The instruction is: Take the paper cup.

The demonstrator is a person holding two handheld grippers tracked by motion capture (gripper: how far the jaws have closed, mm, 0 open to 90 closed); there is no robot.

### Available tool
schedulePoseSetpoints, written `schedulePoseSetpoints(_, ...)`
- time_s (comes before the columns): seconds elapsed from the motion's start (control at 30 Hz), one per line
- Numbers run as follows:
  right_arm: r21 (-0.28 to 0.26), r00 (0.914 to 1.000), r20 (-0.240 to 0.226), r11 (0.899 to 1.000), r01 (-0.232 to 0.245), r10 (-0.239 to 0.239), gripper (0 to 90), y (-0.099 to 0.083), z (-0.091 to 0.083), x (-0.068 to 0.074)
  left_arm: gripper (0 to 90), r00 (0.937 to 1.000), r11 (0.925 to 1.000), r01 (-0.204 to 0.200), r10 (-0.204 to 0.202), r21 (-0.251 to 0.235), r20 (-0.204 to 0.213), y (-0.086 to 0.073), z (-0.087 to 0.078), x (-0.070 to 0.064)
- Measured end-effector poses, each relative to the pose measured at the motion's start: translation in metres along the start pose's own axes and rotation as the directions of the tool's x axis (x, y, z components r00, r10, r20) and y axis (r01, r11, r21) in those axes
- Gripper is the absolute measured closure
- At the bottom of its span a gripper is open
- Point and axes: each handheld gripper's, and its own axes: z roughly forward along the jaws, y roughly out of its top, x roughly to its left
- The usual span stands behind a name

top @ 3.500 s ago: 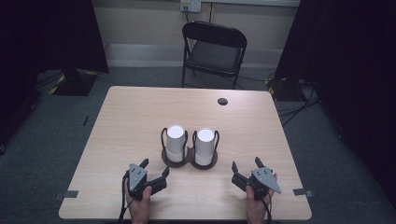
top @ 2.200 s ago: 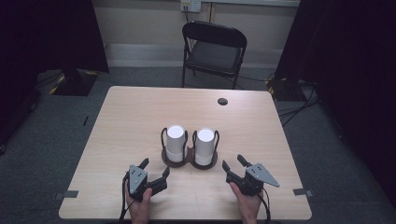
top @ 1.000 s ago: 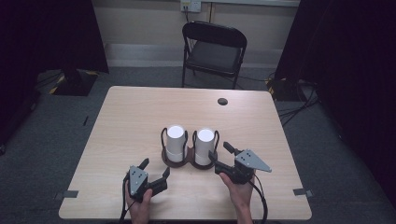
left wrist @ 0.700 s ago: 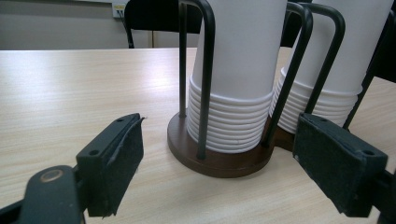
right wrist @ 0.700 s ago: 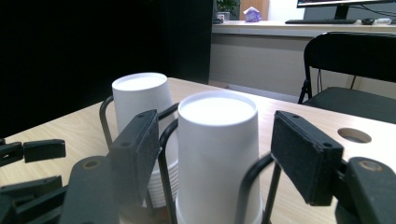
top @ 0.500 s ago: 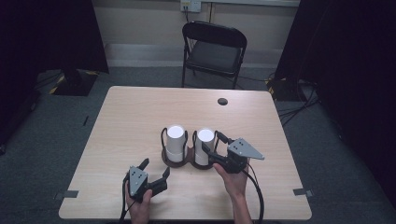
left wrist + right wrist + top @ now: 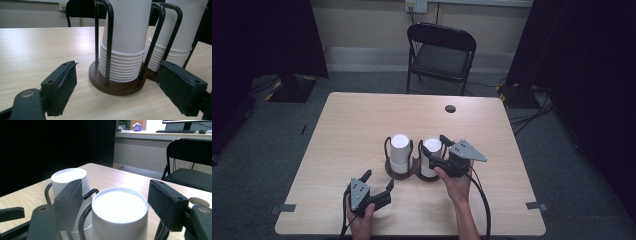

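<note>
Probably the right gripper point(image 7: 115, 205), jaws spread around the top cup of the right paper cup stack point(image 7: 119, 220), lifts several nested cups, w/ the wire holder point(image 7: 117, 85) tipping, bc the left gripper point(image 7: 117, 92) waits spread, not holding it.

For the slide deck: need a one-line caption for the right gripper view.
Open right gripper straddles the top of the nearer cup stack in its wire holder.

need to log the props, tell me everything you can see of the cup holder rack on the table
The cup holder rack is a dark brown, wood-looking double round base with thin black metal hoops rising around two stacks of white paper cups, stored upside down. It stands upright near the middle of the table. The right tongs are open around the right stack's top; the left tongs sit open, short of the base.
</note>
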Motion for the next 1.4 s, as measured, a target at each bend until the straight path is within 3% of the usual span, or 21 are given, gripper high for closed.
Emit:
schedulePoseSetpoints(0.53, 0.045, 0.9999, 0.016, 0.999, -0.006, 0.005, 26.8, -0.010, 0.015, -0.002, 16.2, 1.0000, 0.9999, 0.004, -0.004, -0.010, 0.000, 0.000, -0.001, 0.000)
schedulePoseSetpoints(1.4, 0.068, 0.9998, 0.017, 0.998, -0.010, 0.009, 33.4, -0.014, 0.020, -0.004, 18.5, 1.0000, 0.9999, -0.004, 0.004, -0.015, 0.007, -0.001, -0.002, 0.000)
